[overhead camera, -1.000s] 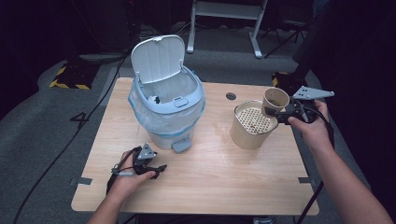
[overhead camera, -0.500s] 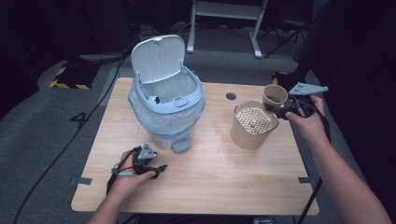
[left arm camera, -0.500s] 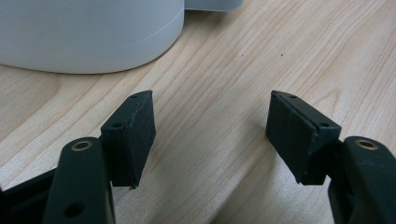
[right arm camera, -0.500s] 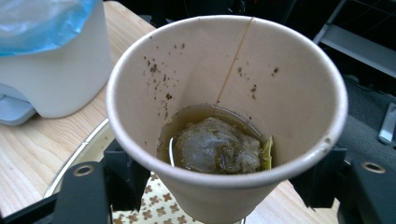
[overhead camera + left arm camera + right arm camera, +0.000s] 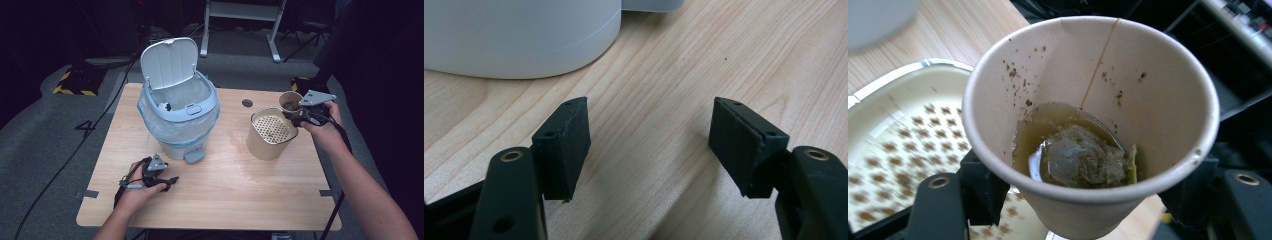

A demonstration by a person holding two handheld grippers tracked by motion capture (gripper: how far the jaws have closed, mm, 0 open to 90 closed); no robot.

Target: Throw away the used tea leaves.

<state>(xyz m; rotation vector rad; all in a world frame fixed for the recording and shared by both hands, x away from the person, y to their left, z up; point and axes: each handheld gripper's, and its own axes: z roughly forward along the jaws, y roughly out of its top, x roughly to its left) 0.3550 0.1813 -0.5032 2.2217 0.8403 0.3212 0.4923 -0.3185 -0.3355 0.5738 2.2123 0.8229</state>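
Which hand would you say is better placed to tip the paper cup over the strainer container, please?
Right: its tongs already clamp the paper cup beside the strainer container. The left tongs gape open over bare table before the bin.

Table [image 5: 225, 200] brightly lit from above; dark surroundings; close-ups slightly soft.

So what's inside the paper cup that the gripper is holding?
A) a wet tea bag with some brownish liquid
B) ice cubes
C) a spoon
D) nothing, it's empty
A: in the right gripper view the paper cup, clamped by the right gripper, has a soggy tea bag sitting in a little brownish liquid at the bottom.
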